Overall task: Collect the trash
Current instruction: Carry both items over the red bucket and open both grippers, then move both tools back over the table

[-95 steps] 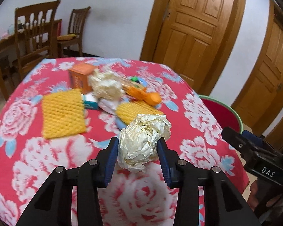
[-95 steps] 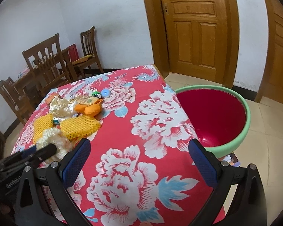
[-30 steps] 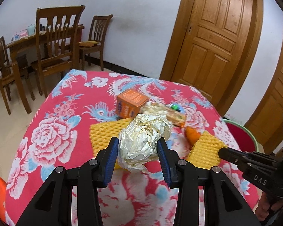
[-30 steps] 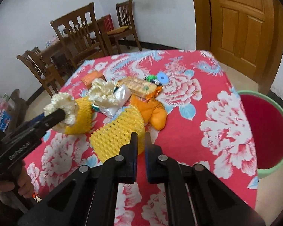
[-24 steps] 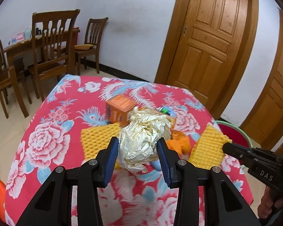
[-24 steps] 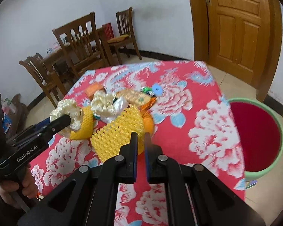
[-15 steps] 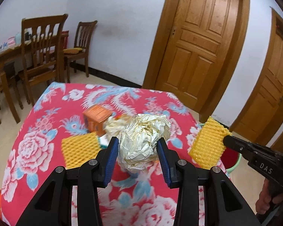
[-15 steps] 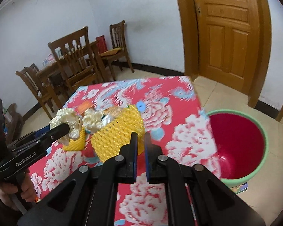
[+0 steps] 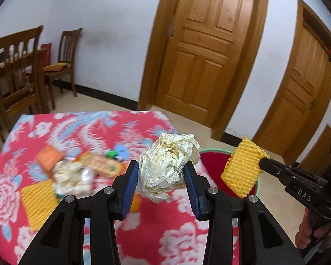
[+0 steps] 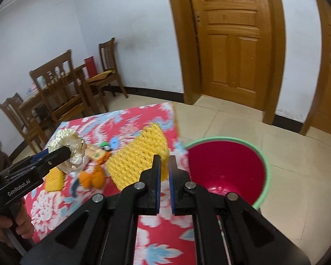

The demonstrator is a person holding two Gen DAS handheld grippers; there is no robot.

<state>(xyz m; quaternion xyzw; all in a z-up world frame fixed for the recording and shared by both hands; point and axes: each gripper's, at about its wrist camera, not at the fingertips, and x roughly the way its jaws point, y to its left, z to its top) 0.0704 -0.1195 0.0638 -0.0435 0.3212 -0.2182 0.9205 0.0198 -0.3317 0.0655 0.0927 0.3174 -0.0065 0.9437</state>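
Note:
My left gripper (image 9: 161, 172) is shut on a crumpled cream paper ball (image 9: 167, 165), held above the red flowered tablecloth (image 9: 81, 128). The same ball (image 10: 69, 146) shows at the left of the right wrist view. My right gripper (image 10: 163, 161) is shut on a yellow foam fruit net (image 10: 136, 156), lifted off the table; the net (image 9: 242, 170) hangs just over the rim of the red bin with a green rim (image 10: 225, 170) beside the table. More trash lies on the cloth: a second yellow net (image 9: 38, 201), an orange box (image 9: 48, 158), wrappers (image 9: 99, 165) and orange peel (image 10: 92, 177).
Wooden chairs (image 9: 15, 75) and a dining table stand behind at the left. Two closed wooden doors (image 9: 207, 50) face the table's far side. Tiled floor (image 10: 298, 159) lies around the bin. A hand (image 9: 309, 231) grips the right gripper's handle.
Both grippers have swung right and up, from over the pile toward the bin. The right gripper has carried the yellow net off the table to above the bin's rim.

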